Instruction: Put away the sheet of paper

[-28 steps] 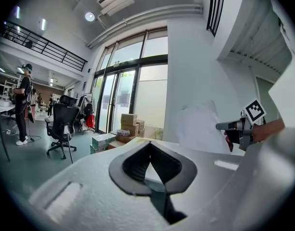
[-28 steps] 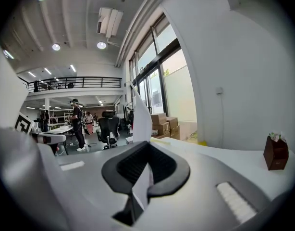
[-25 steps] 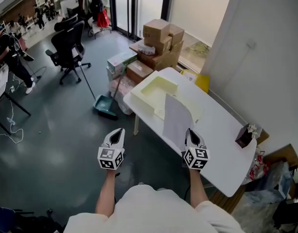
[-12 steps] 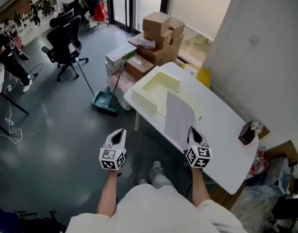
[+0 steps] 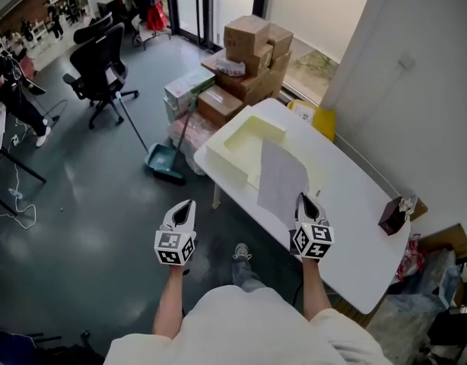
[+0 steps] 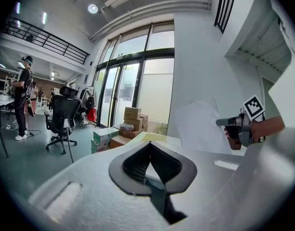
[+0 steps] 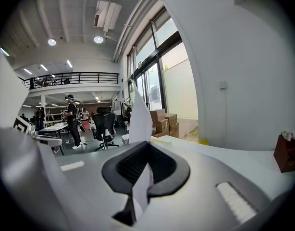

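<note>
Both arms reach forward side by side, the right gripper carrying the sheet of paper above the table.

The right gripper [image 5: 304, 198] points ahead and slightly down from an outstretched forearm over the near edge of the white table [image 5: 355, 226]. Its fingers [image 7: 123, 165] are clamped together on the lower edge of the sheet of paper [image 5: 281, 177]. The sheet stands up from them, clear of the tabletop, and leans toward the pale yellow tray [image 5: 232, 157] at the table's far end. The left gripper [image 5: 189, 204] is held level with the right one on an equally straight forearm, off the table and over the grey floor [image 5: 89, 204]. Its fingers [image 6: 133, 162] are closed tip to tip with nothing between them. Both marker cubes face up toward the head camera. A small brown box [image 5: 391, 215] sits near the table's right edge, well apart from the sheet.
</note>
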